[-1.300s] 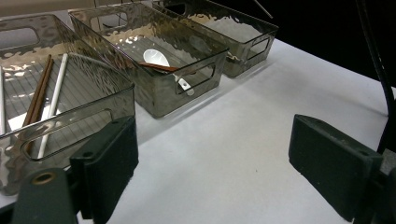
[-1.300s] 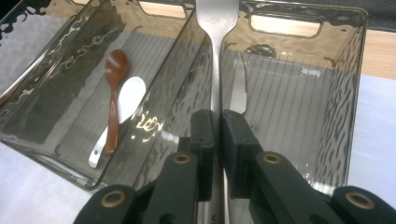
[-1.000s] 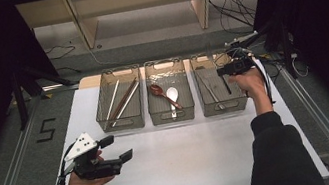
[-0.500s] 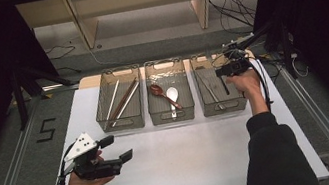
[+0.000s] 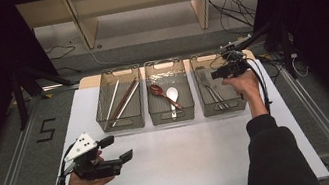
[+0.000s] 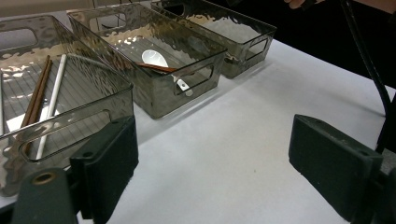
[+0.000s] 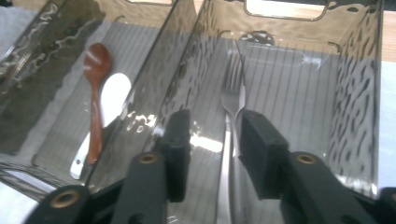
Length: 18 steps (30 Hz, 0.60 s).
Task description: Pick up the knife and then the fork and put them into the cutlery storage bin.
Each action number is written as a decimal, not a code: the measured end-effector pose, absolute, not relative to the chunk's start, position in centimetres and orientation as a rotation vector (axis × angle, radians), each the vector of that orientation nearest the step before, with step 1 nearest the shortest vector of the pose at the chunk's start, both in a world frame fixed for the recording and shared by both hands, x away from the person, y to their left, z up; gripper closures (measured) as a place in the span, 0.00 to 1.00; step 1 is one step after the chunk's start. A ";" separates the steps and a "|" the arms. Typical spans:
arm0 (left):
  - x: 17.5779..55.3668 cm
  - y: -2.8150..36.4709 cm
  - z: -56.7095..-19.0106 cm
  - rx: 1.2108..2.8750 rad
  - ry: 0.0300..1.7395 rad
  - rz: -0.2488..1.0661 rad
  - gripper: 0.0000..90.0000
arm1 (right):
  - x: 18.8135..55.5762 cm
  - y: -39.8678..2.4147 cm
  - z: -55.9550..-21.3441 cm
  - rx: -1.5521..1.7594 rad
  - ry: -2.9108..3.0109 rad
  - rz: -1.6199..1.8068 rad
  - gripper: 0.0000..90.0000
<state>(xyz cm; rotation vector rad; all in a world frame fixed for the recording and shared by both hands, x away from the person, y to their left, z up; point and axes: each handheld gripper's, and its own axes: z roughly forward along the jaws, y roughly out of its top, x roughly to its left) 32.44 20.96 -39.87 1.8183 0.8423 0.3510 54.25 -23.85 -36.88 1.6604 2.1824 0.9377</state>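
Since the earlier frames little has shifted: the right claw (image 7: 210, 154) hangs over the same bin, but its jaws have just been opening, and a fork (image 7: 229, 100) now lies between and below them, loose on the bin floor, the pads not pressing it.

Nearest the person, the left claw (image 5: 114, 150) hovers low over the white table (image 5: 190, 169), jaws wide apart and released, nothing between them. It is well apart from the three clear bins.

Farther off, the bins stand side by side. The left bin (image 5: 122, 122) holds chopsticks (image 5: 123, 101), the middle bin (image 5: 172, 116) a brown spoon (image 5: 157, 91) crossing a white spoon (image 5: 172, 94), and the right bin (image 5: 221, 108) the fork, which lies lengthwise near the bin's left wall, tines toward the far end. Another metal piece seems to lie just beside it – I cannot tell what.

By its look the fork is stiff, light and smooth metal, likely slippery against flat pads. If it is to be lifted again, the handle just behind the tines looks the best place to pinch – across its narrow width, so it cannot swivel.
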 end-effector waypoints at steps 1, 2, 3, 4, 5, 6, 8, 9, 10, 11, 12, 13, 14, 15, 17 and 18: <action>32.4 21.0 -39.9 1.818 0.841 0.352 0.17 | 54.2 -23.9 -36.9 1.663 2.187 0.935 0.65; 32.4 21.0 -39.9 1.819 0.841 0.352 0.17 | 54.2 -23.9 -36.9 1.663 2.191 0.931 0.64; 32.4 21.0 -39.9 1.820 0.840 0.352 0.17 | 54.1 -23.9 -36.8 1.661 2.189 0.934 0.63; 32.4 20.9 -39.9 1.820 0.841 0.352 0.17 | 54.0 -24.0 -36.7 1.666 2.186 0.938 0.61; 32.4 20.9 -39.9 1.819 0.843 0.351 0.17 | 53.9 -24.0 -36.7 1.658 2.187 0.947 0.60; 32.4 20.9 -39.9 1.819 0.843 0.351 0.17 | 53.8 -24.0 -36.6 1.658 2.185 0.952 0.59; 32.4 20.9 -39.9 1.819 0.842 0.351 0.17 | 53.5 -24.1 -36.4 1.646 2.183 0.969 0.55; 32.5 21.0 -39.9 1.819 0.843 0.350 0.17 | 53.4 -24.2 -36.3 1.646 2.183 0.974 0.53; 32.5 20.9 -39.9 1.819 0.843 0.350 0.17 | 53.2 -24.2 -36.2 1.639 2.180 0.983 0.51; 32.5 20.9 -39.9 1.820 0.843 0.350 0.17 | 53.0 -24.1 -36.1 1.634 2.179 0.990 0.49; 32.4 20.9 -39.9 1.821 0.842 0.351 0.17 | 52.8 -24.1 -36.0 1.624 2.178 0.994 0.46; 32.4 20.9 -39.9 1.819 0.842 0.350 0.17 | 52.5 -24.1 -35.9 1.609 2.180 1.007 0.44; 32.5 20.9 -39.9 1.821 0.842 0.350 0.17 | 52.2 -24.1 -35.8 1.602 2.181 1.022 0.43; 32.5 20.9 -39.9 1.818 0.844 0.348 0.17 | 51.9 -24.1 -35.7 1.584 2.182 1.042 0.42; 32.5 20.9 -39.9 1.818 0.844 0.347 0.17 | 51.1 -23.9 -35.5 1.560 2.185 1.070 0.40; 32.4 20.9 -39.9 1.819 0.844 0.347 0.17 | 50.7 -23.9 -35.4 1.544 2.188 1.090 0.40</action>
